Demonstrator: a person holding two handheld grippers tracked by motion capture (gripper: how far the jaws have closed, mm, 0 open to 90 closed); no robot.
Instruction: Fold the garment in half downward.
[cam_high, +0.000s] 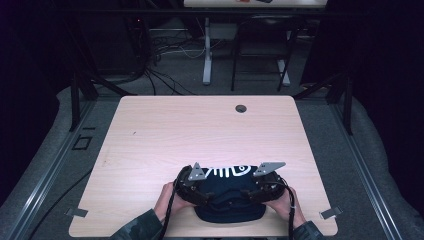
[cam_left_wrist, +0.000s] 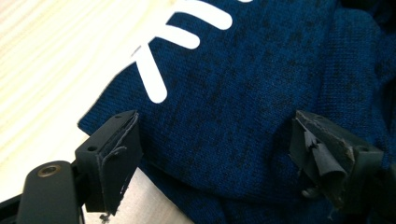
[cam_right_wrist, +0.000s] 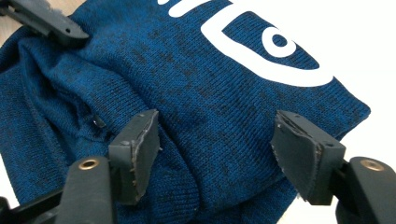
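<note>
Left gripper (cam_left_wrist: 212, 154) and right gripper (cam_right_wrist: 217, 156): mine, both agape over blue knit garment (cam_high: 230, 192). Soft, light, floppy, I judge; pinch folded edges.

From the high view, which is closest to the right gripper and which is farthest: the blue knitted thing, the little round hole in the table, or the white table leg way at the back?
From the right gripper:
1. The blue knitted garment, right under it at the near edge.
2. The round hole, near the table's far edge.
3. The white table leg, on the floor beyond the table.
</note>
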